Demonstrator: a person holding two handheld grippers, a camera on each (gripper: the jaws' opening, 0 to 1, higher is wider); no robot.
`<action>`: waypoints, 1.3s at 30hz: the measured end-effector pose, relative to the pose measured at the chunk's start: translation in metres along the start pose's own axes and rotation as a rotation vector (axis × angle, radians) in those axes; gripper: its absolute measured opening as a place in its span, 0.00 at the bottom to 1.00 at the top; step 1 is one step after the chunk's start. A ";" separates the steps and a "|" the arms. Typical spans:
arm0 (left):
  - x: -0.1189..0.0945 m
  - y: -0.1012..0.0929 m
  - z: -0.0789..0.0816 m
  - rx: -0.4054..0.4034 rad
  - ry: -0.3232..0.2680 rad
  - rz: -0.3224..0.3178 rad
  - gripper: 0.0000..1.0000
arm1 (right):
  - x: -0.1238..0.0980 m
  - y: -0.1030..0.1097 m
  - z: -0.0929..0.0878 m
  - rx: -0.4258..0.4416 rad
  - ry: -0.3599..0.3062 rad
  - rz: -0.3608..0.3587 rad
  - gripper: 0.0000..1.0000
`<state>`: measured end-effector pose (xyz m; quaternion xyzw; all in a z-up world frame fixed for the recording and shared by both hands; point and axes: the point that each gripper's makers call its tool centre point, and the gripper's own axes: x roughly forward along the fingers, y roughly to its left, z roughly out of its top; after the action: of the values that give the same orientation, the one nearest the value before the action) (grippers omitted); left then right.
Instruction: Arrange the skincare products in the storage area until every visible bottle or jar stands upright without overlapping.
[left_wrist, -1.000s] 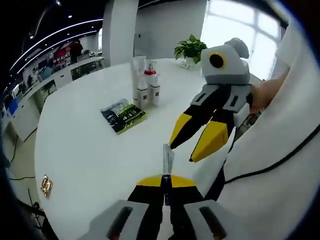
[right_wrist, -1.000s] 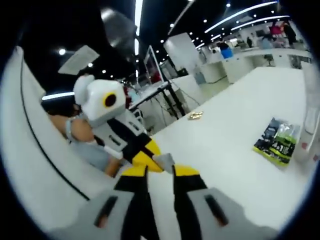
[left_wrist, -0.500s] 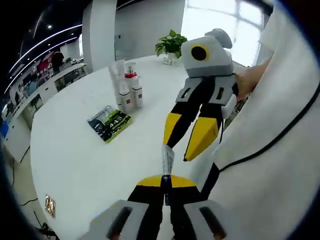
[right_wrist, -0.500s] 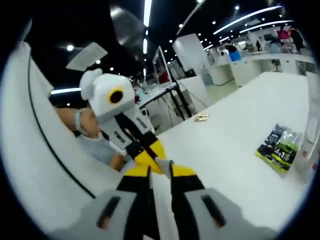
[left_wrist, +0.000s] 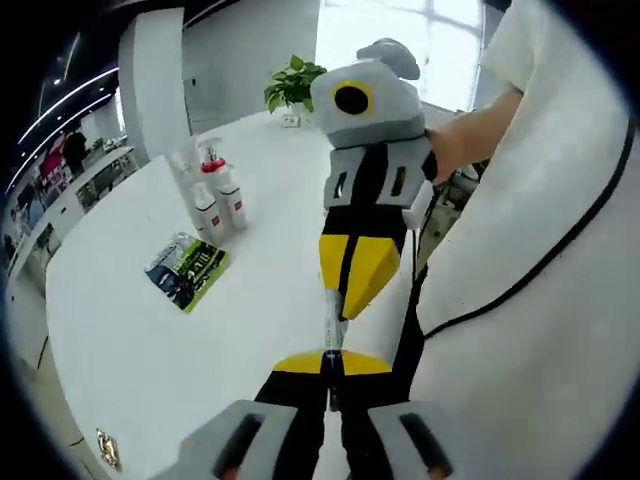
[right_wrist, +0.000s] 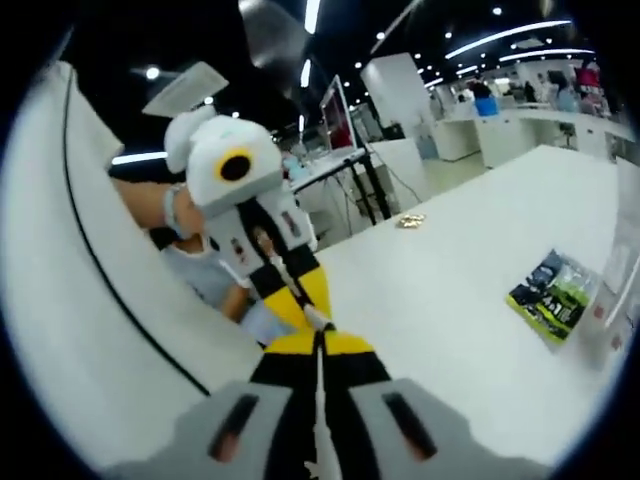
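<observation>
Holding a thin tube (left_wrist: 334, 325) lengthwise between both closed tongs, I kept my left gripper (left_wrist: 331, 362) and right gripper (right_wrist: 319, 345) tip to tip. The upright bottles (left_wrist: 216, 200) stood far off to the left on the white table (left_wrist: 250, 320).

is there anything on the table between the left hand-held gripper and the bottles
The right hand-held gripper sits just ahead of the left hand-held gripper, jaws closed, slightly right of the line to the bottles. A green packet lies flat on the table just short of the bottles. Otherwise nothing visible stands in the way.
</observation>
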<state>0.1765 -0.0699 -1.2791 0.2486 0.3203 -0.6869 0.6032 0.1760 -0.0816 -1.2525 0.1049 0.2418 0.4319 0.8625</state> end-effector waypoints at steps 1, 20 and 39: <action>0.000 -0.001 0.002 -0.021 -0.016 -0.009 0.04 | -0.003 0.002 -0.001 0.014 -0.006 0.000 0.00; 0.005 -0.006 0.031 -0.566 -0.328 -0.125 0.39 | -0.049 -0.007 -0.005 0.236 -0.190 -0.058 0.00; 0.001 -0.019 0.069 -0.681 -0.469 -0.315 0.00 | -0.069 -0.015 0.002 0.331 -0.320 -0.146 0.06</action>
<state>0.1602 -0.1208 -1.2309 -0.1788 0.4168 -0.6637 0.5948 0.1521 -0.1453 -1.2340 0.2942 0.1767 0.3007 0.8898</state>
